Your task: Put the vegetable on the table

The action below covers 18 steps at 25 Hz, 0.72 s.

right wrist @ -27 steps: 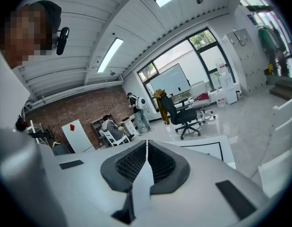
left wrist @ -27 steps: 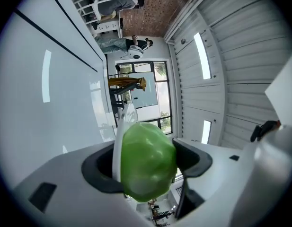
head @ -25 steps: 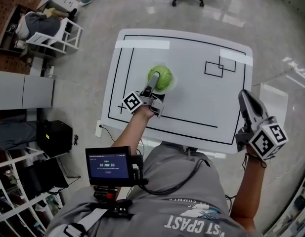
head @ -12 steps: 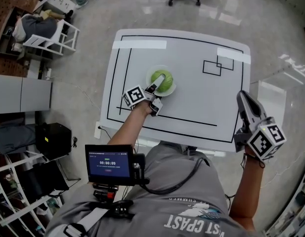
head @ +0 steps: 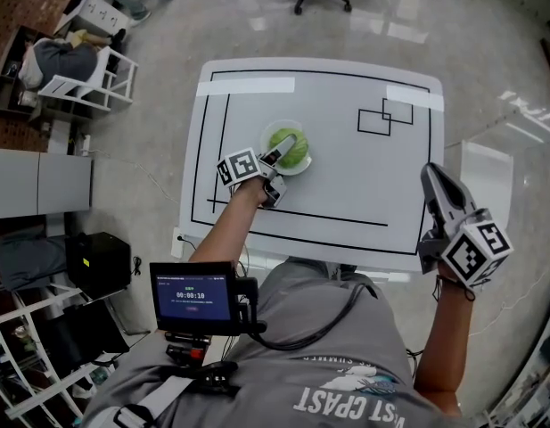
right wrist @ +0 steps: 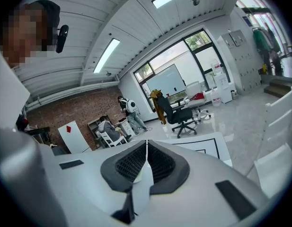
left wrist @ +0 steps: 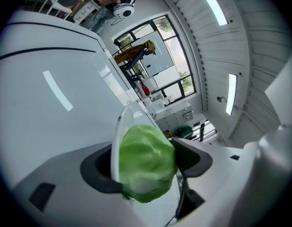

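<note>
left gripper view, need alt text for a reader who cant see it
A green cabbage and the clear plate beside it sit clamped between the two dark jaws of the left hand-held gripper. Behind them a white table with black lines tilts away toward large windows.

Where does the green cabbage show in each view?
Head view: cabbage left of centre on the white table.
Left gripper view: lower centre, clamped in the left gripper.
Right gripper view: cannot be made out.
Shared landmark: the table's black border line.
</note>
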Each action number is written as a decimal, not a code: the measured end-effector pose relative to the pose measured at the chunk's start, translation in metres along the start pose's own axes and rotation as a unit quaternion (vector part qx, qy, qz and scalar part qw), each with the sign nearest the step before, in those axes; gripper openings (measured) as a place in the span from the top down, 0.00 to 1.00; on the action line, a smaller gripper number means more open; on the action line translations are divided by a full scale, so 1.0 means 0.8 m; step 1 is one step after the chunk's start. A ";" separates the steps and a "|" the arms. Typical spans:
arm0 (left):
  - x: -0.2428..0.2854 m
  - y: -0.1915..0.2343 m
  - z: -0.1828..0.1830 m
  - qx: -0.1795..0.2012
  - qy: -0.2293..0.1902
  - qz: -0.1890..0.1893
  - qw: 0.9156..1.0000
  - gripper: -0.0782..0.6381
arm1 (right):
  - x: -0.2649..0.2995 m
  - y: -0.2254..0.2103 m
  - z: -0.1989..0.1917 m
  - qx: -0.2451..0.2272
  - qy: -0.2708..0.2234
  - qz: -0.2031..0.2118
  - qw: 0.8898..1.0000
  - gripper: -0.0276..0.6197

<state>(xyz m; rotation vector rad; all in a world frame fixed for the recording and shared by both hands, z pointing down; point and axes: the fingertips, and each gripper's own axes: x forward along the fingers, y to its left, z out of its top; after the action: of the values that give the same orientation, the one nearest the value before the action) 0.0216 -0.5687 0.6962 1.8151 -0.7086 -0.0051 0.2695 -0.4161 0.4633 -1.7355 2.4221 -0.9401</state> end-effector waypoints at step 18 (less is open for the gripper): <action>-0.023 0.008 0.015 0.128 0.031 0.088 0.987 0.38 | -0.040 -0.002 0.006 -0.005 -0.009 0.004 1.000 0.95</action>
<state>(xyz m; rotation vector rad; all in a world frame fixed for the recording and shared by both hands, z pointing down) -0.0006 -0.5713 0.6910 1.9807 -0.8549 0.2693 0.2844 -0.3910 0.4498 -1.7281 2.4252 -0.9095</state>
